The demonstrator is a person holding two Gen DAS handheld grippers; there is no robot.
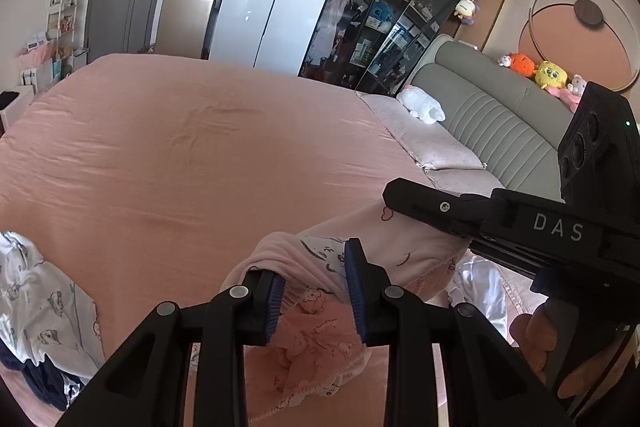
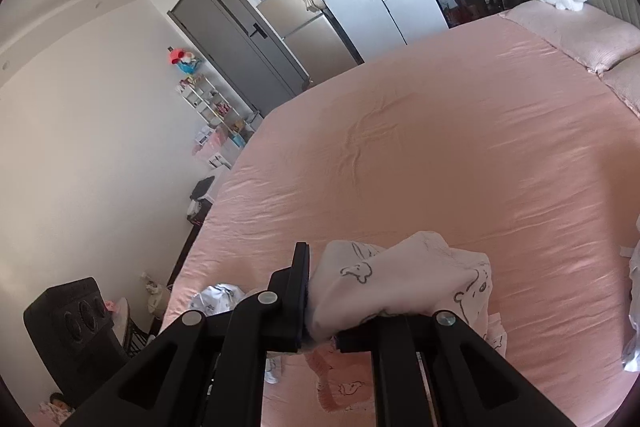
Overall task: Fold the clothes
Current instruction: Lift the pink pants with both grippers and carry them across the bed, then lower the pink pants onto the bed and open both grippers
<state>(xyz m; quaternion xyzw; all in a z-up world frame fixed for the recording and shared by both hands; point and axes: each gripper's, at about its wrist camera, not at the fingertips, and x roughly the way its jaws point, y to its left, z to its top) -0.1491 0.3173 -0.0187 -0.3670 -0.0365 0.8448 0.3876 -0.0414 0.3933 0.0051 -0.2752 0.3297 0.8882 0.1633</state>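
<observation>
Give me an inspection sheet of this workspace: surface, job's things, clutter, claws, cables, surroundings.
Surface: wrinkled pink bedsheet, mostly bare.
Job's things: pale pink cartoon-print garment, lifted, bunched.
Clutter: white printed garment over dark cloth at the bed's left edge; white cloth to the right.
Claws: left claw part open around the pink garment; right claw shut on it.
Cables: nothing seen.
Surroundings: grey padded headboard, plush toys, glass-door wardrobe.
</observation>
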